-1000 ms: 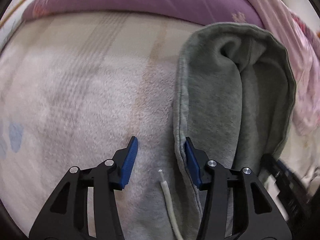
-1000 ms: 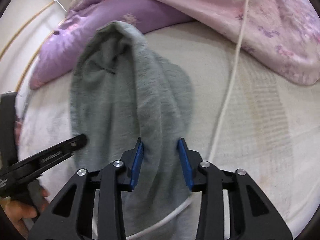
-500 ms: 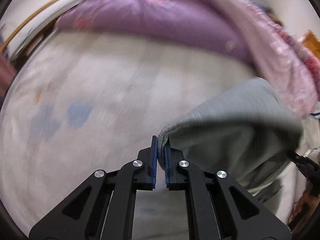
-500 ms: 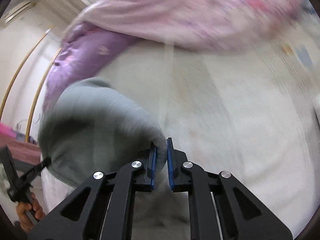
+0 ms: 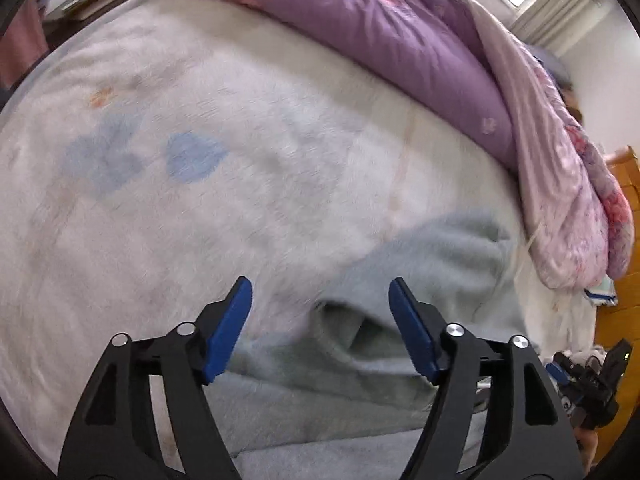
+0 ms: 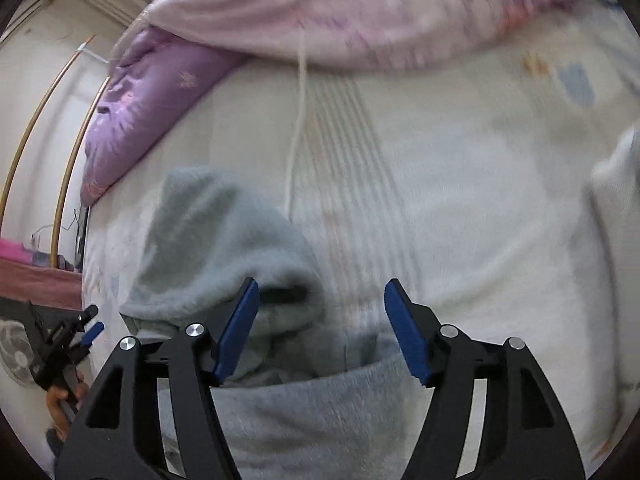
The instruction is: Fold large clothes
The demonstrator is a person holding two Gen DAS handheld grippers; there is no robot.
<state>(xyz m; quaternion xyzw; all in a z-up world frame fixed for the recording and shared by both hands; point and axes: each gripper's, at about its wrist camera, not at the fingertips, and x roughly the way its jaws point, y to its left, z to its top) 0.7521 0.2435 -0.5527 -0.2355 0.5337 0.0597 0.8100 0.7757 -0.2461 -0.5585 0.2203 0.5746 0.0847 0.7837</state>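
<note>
A grey fleecy hooded garment [image 5: 420,276] lies on the white fluffy bedspread [image 5: 240,160]. Its hood part is folded down over the body. My left gripper [image 5: 320,300] is open and empty, with the folded hood edge just in front of its jaws. In the right wrist view the same garment [image 6: 224,236] lies low and left. My right gripper [image 6: 320,304] is open and empty just above the garment's fold. A white drawstring [image 6: 298,120] runs away across the bed. The left gripper [image 6: 86,330] shows at the far left of the right wrist view.
A purple quilt [image 5: 380,40] and a pink floral quilt [image 5: 560,168] are heaped along the far side of the bed. A wooden bed frame [image 5: 624,240] stands at the right. Another white cloth [image 6: 616,200] lies at the right edge of the right wrist view.
Both grippers were shut on the hood's edge half a second ago, carrying it down. Now both are open and the hood lies folded over the garment's body.
</note>
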